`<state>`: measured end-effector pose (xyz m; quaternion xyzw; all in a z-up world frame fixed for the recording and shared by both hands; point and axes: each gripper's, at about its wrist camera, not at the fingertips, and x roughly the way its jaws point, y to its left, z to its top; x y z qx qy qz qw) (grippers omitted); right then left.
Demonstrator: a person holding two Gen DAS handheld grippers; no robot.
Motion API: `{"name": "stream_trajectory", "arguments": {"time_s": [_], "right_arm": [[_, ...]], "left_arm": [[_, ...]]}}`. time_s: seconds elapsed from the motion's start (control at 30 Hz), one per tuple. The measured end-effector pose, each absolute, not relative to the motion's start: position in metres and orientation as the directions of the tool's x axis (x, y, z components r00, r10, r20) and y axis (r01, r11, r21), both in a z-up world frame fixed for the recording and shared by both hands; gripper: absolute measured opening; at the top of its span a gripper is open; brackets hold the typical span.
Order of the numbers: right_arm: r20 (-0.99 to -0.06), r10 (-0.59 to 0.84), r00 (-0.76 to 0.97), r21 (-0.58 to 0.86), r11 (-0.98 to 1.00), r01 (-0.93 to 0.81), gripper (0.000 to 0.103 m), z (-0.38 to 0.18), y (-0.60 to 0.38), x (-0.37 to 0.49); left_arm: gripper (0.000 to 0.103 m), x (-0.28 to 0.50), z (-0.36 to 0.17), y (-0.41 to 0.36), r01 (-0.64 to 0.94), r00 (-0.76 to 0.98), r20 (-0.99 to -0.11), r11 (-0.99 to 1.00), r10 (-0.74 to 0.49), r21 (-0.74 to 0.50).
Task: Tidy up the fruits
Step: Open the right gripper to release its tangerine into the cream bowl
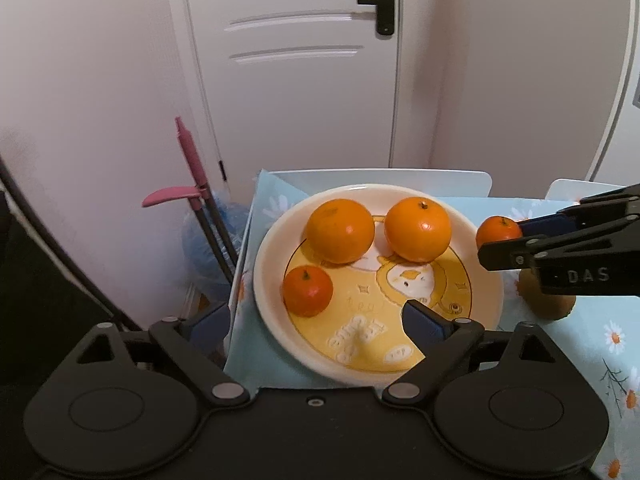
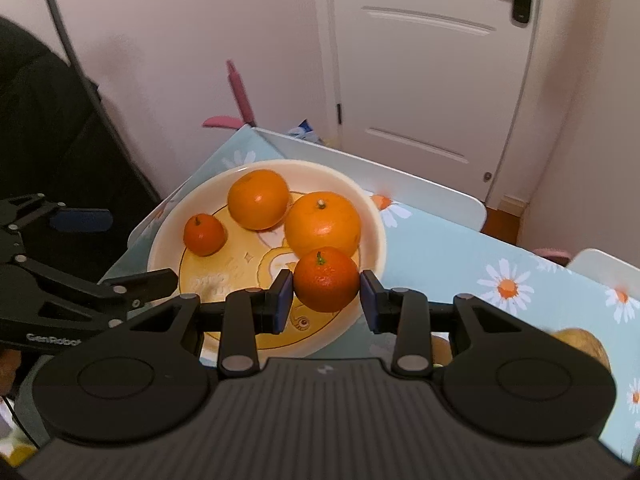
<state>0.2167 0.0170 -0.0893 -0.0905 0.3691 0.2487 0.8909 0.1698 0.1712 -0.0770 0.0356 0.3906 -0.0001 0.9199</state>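
A cream plate (image 1: 276, 332) with a yellow cartoon print holds two large oranges (image 1: 341, 230) (image 1: 417, 228) and a small mandarin (image 1: 307, 291). The plate (image 2: 164, 240) also shows in the right wrist view. My right gripper (image 2: 326, 298) is shut on a second small mandarin (image 2: 326, 279) and holds it over the plate's right rim; it shows in the left wrist view (image 1: 499, 231) too. My left gripper (image 1: 316, 320) is open and empty, its jaws wide apart over the plate's near left edge.
A light blue daisy tablecloth (image 2: 460, 264) covers the table. A brown kiwi (image 1: 554, 302) lies right of the plate, partly under my right gripper. A pink-handled mop and blue bag (image 1: 208, 236) stand off the table's left edge. A white door (image 1: 296, 80) is behind.
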Motion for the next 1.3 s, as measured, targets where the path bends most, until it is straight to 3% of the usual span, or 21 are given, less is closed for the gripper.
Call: {"name": "stream_trajectory", "arguments": {"time_s": [0.2, 0.57, 0.6, 0.67, 0.7, 1.3], "right_arm": [[-0.739, 0.381, 0.555, -0.005, 0.821, -0.570, 0.051, -0.100, 0.034, 0.221], [-0.754, 0.382, 0.534, -0.024, 0.797, -0.603, 0.053, -0.115, 0.049, 0.226], [-0.751, 0.387, 0.536, -0.020, 0.797, -0.604, 0.057, -0.115, 0.048, 0.226], [-0.734, 0.405, 0.546, -0.008, 0.798, -0.603, 0.096, -0.110, 0.045, 0.222], [-0.717, 0.411, 0.563, -0.008, 0.803, -0.596, 0.103, -0.107, 0.043, 0.220], [-0.654, 0.350, 0.671, 0.036, 0.900, -0.434, 0.103, -0.045, 0.008, 0.174]], "left_arm": [[0.101, 0.156, -0.069, 0.167, 0.002, 0.703, -0.711, 0.998, 0.040, 0.058], [0.101, 0.143, -0.075, 0.165, -0.007, 0.700, -0.711, 0.996, 0.064, 0.084], [0.101, 0.143, -0.076, 0.166, -0.009, 0.699, -0.712, 0.997, 0.064, 0.080], [0.101, 0.142, -0.077, 0.168, -0.010, 0.698, -0.714, 0.997, 0.061, 0.076], [0.101, 0.141, -0.077, 0.168, -0.009, 0.698, -0.714, 0.997, 0.060, 0.075], [0.103, 0.128, -0.044, 0.160, 0.064, 0.754, -0.657, 0.996, -0.006, 0.064]]}}
